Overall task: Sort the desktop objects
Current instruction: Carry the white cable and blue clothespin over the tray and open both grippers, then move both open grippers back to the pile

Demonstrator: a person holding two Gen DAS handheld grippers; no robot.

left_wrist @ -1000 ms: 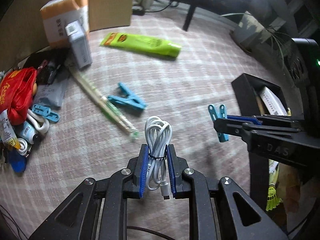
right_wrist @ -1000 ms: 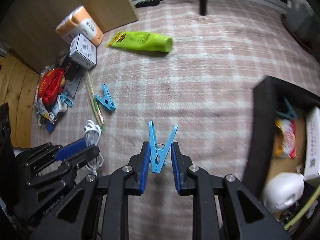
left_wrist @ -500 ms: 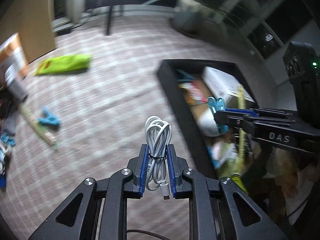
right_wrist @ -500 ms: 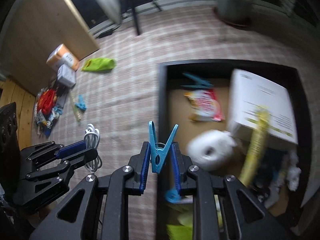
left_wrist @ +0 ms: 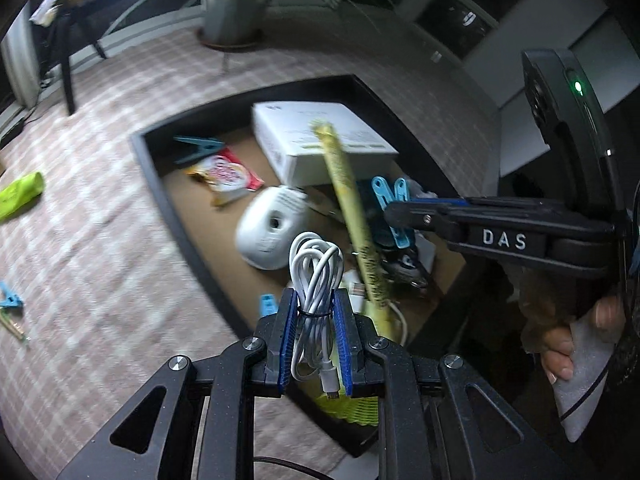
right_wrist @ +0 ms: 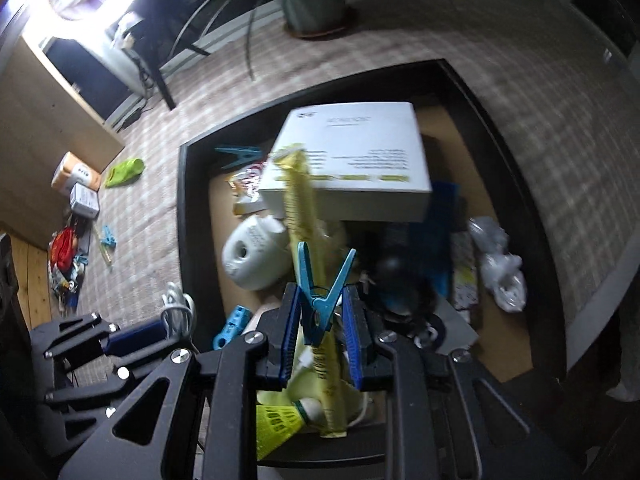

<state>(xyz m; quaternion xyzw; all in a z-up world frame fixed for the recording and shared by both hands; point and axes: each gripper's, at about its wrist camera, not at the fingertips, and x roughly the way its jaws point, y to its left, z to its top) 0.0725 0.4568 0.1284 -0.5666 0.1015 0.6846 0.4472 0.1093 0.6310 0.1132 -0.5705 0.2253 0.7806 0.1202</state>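
Note:
My left gripper (left_wrist: pixel 316 332) is shut on a coiled white cable (left_wrist: pixel 316 268) and holds it over the near edge of the black box (left_wrist: pixel 160 196). My right gripper (right_wrist: pixel 322 320) is shut on a blue clothespin (right_wrist: pixel 320 292) and holds it above the inside of the same box (right_wrist: pixel 184 216). The right gripper also shows in the left wrist view (left_wrist: pixel 394 216), over the box, with the clothespin (left_wrist: pixel 390 196) between its jaws. The left gripper shows at the lower left of the right wrist view (right_wrist: pixel 176 320).
The box holds a white carton (right_wrist: pixel 352 160), a white round device (right_wrist: pixel 252 256), a snack packet (left_wrist: pixel 226 174), a long yellow packet (left_wrist: pixel 352 216), another blue clothespin (left_wrist: pixel 196 148) and more clutter. A green tube (right_wrist: pixel 124 170), boxes and a pile of small items (right_wrist: pixel 66 256) lie on the checked cloth at the left.
Both grippers have swung from the cluttered left side of the cloth to over the black box, each keeping its hold. The box now fills the middle of both views.

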